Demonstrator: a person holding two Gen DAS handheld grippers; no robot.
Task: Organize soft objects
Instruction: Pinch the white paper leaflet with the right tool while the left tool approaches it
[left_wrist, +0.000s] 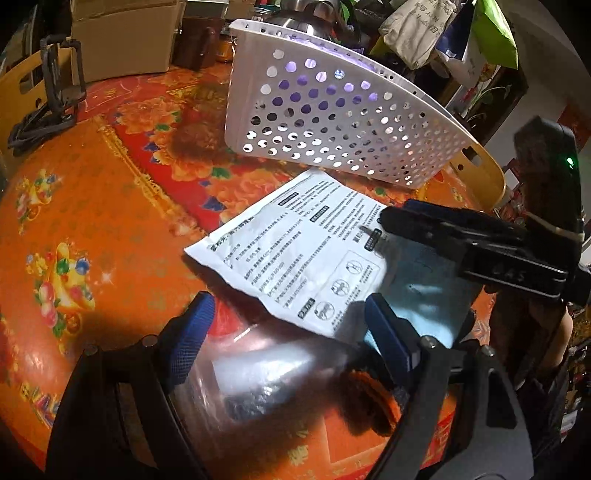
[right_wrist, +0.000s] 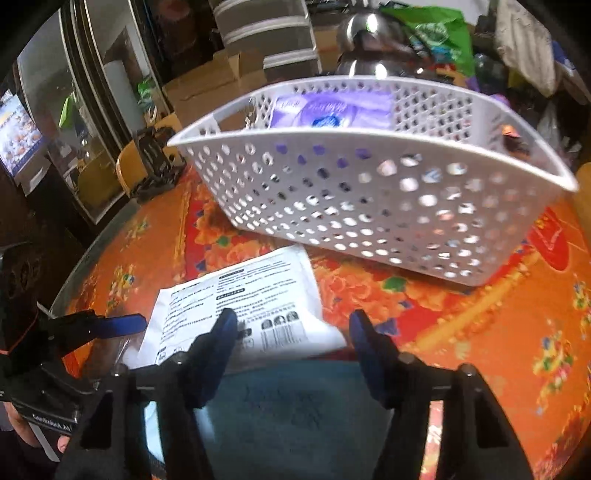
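A flat white packet (left_wrist: 295, 251) (right_wrist: 240, 295) printed with black text, teal at one end (right_wrist: 288, 398), lies on the orange flowered tablecloth in front of a white perforated basket (left_wrist: 332, 122) (right_wrist: 369, 192). A purple pack (right_wrist: 332, 110) stands inside the basket. My right gripper (right_wrist: 295, 339) is open over the packet's teal end, one finger above the printed face and the other at its edge; the pads do not press it. My left gripper (left_wrist: 291, 332) is open, with the packet's near edge between its blue fingertips. Each gripper shows in the other's view: the right gripper (left_wrist: 443, 229), the left gripper (right_wrist: 122, 325).
Cardboard boxes (left_wrist: 125, 33), jars, a steel pot (right_wrist: 369, 40) and bags crowd the table behind the basket. A black stand (left_wrist: 59, 85) sits at the far left by a yellow chair back (right_wrist: 129, 166). The round table's edge (right_wrist: 81, 266) curves close on the left.
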